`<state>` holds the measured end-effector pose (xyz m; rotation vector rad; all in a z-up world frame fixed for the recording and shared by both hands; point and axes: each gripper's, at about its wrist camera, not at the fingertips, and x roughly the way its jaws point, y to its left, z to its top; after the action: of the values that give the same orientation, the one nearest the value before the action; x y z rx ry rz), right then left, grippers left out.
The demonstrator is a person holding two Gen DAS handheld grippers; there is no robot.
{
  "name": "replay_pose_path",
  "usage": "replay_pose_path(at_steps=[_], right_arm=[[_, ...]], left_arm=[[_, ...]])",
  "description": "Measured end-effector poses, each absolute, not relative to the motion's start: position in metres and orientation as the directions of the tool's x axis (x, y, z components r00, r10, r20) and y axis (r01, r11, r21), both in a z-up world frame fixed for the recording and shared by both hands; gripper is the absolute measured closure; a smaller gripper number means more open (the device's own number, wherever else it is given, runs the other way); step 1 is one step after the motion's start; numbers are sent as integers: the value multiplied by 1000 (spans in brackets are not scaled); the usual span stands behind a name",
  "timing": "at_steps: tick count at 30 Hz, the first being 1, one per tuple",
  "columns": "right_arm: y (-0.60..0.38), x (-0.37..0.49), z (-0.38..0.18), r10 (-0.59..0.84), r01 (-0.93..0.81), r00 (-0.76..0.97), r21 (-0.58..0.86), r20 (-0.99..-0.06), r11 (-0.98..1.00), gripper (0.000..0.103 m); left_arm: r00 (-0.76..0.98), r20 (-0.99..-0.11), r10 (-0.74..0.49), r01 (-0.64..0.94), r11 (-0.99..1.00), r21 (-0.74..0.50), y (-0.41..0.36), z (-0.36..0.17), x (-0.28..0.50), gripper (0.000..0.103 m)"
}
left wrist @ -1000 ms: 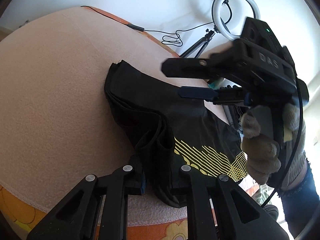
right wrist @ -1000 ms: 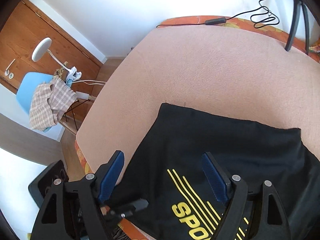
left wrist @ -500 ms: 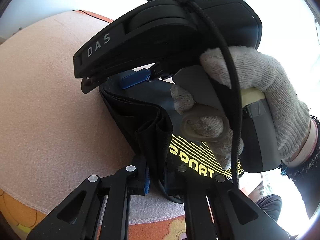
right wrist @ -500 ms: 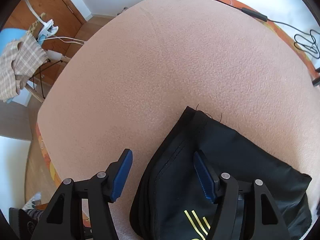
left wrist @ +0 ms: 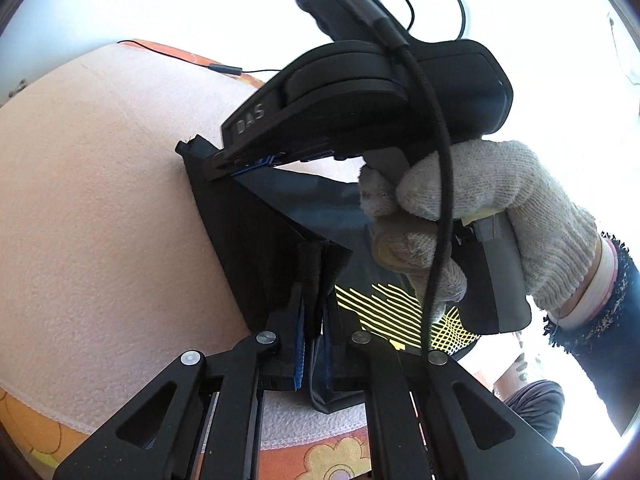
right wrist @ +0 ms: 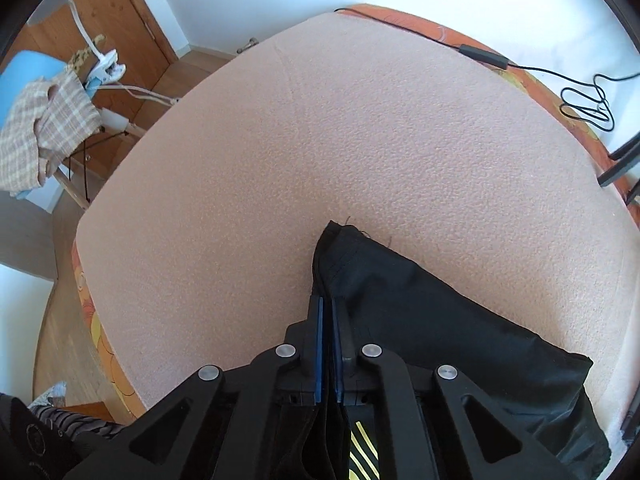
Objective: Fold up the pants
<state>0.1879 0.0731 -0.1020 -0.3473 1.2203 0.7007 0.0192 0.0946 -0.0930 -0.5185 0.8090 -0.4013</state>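
The black pants with a yellow print lie folded on the pink blanket. My left gripper is shut on the near folded edge, which stands bunched between the blue pads. My right gripper is shut on the far corner of the pants. In the left wrist view the right gripper reaches over the pants in a white-gloved hand and pinches that corner.
The blanket covers an orange flowered mattress. A black cable and tripod legs lie at the far right edge. A chair with a checked cloth and a lamp stand off the bed at left.
My right gripper swung over the pants to their far corner and shut on it. My left gripper tightened on the near edge, and the fabric between the two pulled taut.
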Motion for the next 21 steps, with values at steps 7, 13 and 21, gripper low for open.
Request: replay_pose_path(at_steps=[7,13,21], right_arm=[[19,200,-77,422,-569,211,240,-882,787,102],[-10,200,-58,471,-539,252,282,-845,794,102],[-63,199,-36,486,-487,334,294,-807,822,102]], left_arm=[[631,-572,-524,159,809,-566,80,-84,19,99],[638,-540,-549,184,790,-585,83,-74,19,99],[612,-488,-623,282,748,-601,34,-52,33,99]])
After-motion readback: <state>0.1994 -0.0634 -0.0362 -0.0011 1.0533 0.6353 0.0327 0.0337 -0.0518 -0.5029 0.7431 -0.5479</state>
